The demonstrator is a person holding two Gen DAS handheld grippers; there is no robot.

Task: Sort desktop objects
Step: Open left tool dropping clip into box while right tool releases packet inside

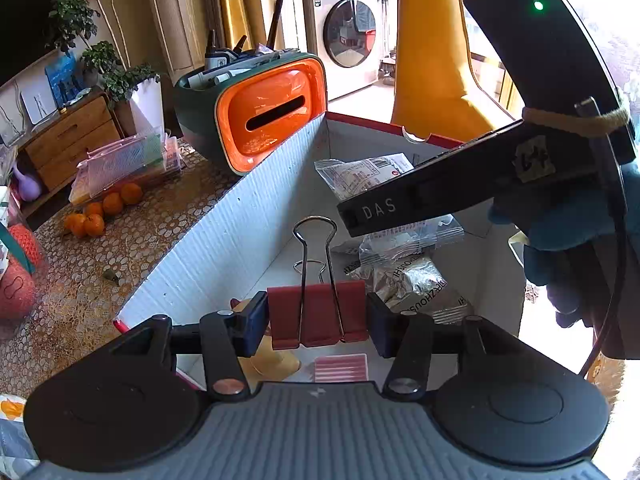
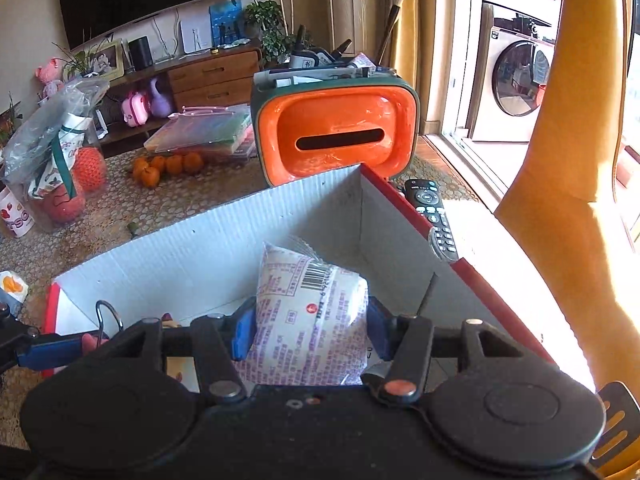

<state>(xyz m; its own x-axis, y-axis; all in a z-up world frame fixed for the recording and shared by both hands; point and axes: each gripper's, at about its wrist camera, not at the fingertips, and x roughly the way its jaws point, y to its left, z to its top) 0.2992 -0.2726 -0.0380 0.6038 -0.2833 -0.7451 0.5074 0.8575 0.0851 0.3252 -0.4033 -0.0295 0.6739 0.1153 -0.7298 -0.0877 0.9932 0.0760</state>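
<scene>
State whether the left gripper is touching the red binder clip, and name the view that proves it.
Touching. The left wrist view shows the left gripper with its jaws pressed against both ends of the red binder clip, no gap on either side, holding it above the box.

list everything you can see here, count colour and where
binder clip: 1, red, held between the left fingers above the box
snack packet: 1, white with purple print, held in the right gripper over the box
cardboard box: 1, white inside with red edge, on the table
loose packets: several, clear and silver, inside the box
organizer: 1, orange and green, behind the box
oranges: about five, on the table left of the organizer
remote: 1, black, right of the box
left gripper: 1, black, shut on the clip
right gripper: 1, black, shut on the packet
</scene>
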